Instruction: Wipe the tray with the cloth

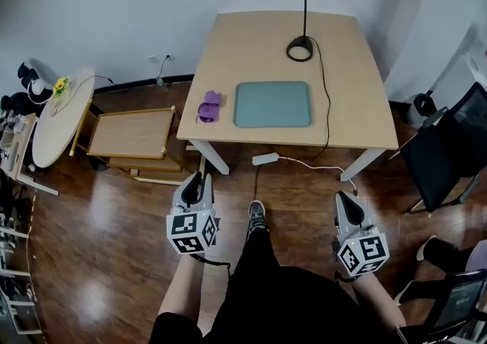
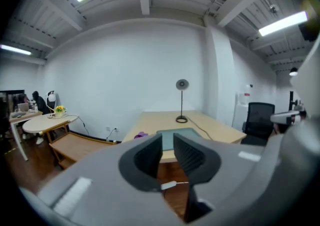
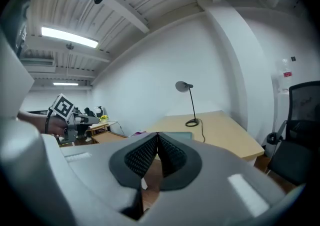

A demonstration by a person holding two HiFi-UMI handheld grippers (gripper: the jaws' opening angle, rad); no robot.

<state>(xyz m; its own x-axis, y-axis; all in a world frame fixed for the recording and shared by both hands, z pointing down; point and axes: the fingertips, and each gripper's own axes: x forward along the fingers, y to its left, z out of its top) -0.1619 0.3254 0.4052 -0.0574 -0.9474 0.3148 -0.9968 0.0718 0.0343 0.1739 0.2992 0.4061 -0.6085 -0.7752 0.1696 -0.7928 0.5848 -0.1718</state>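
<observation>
A grey-green tray (image 1: pixel 272 104) lies flat on the wooden table (image 1: pixel 358 118), with a crumpled purple cloth (image 1: pixel 208 106) just left of it. Both grippers hang over the floor, well short of the table. My left gripper (image 1: pixel 199 185) has its jaws a little apart with nothing between them. My right gripper (image 1: pixel 343 202) has its tips together and is empty. Past the left jaws (image 2: pixel 167 142), the left gripper view shows the tray (image 2: pixel 176 132) and cloth (image 2: pixel 141 134) far ahead. The right gripper view shows the tray (image 3: pixel 179 134) beyond my right gripper (image 3: pixel 157 136).
A black desk lamp (image 1: pixel 300 0) stands at the table's far side, its cable running off the front edge to a white power strip (image 1: pixel 265 158) on the floor. A low wooden table (image 1: pixel 133 133) and a round white table (image 1: pixel 61 114) are left. A black chair (image 1: pixel 449 152) is right.
</observation>
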